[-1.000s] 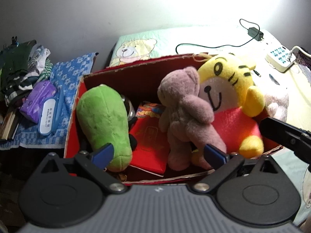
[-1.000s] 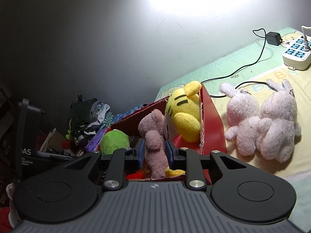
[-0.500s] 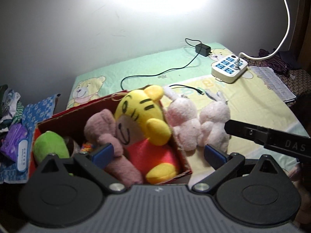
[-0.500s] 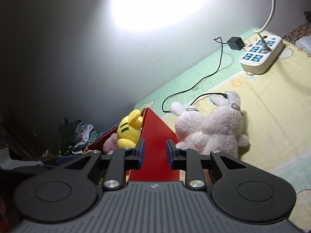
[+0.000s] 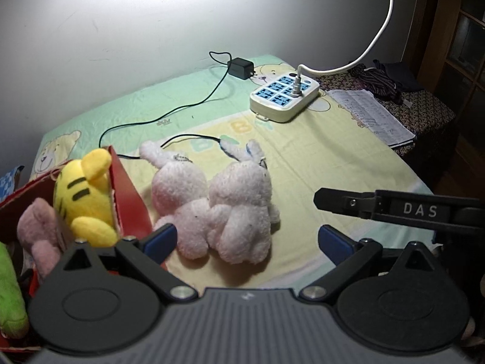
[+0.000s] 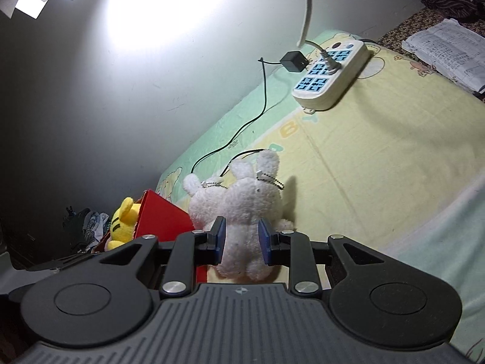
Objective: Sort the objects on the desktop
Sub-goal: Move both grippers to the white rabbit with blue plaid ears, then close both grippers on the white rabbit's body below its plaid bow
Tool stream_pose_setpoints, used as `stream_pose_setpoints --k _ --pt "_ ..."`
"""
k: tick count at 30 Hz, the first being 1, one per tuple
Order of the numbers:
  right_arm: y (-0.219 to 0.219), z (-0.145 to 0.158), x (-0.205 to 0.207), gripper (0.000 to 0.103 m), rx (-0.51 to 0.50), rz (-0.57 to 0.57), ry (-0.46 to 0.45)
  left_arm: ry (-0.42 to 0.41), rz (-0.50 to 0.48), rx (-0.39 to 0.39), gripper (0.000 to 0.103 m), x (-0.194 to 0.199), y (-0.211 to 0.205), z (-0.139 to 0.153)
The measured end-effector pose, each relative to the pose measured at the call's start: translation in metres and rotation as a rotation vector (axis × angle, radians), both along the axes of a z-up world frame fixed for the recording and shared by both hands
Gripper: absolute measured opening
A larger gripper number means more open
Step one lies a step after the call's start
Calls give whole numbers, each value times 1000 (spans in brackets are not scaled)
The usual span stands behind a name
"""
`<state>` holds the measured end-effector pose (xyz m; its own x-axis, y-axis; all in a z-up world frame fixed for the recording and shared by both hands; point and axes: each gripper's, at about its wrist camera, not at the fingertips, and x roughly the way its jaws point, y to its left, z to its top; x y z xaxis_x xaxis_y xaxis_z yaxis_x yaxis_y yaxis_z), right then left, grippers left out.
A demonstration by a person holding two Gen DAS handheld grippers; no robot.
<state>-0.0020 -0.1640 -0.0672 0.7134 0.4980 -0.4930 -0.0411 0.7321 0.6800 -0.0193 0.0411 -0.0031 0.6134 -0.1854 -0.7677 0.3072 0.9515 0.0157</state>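
Left gripper (image 5: 247,241): fingers spread wide, nothing between them, held above the near edge of the bedding. Right gripper (image 6: 241,242): blue pads part-way apart on either side of the lower body of the nearer pink rabbit (image 6: 251,212); contact with the plush cannot be told.

Two pink rabbits: lying side by side and touching on the yellow-green sheet (image 5: 333,163), just beside the red box (image 5: 130,194); the second pink rabbit (image 5: 178,188) lies nearer the box.

Red box: holds a yellow tiger plush (image 5: 83,191), a mauve bear (image 5: 36,230) and a green plush (image 5: 9,297).

White power strip (image 5: 283,97): near the wall, black adapter (image 5: 241,67) beside it, well apart from the rabbits.
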Motion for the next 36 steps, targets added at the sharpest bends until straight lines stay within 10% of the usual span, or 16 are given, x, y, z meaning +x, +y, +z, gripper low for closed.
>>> stream_pose_setpoints --k 20,36 --pt "-21 -24 47 27 -12 5 48 150 79 -6 97 86 -19 -78" --pt "-41 -36 56 27 -7 9 77 223 -159 -97 96 75 -68 -84"
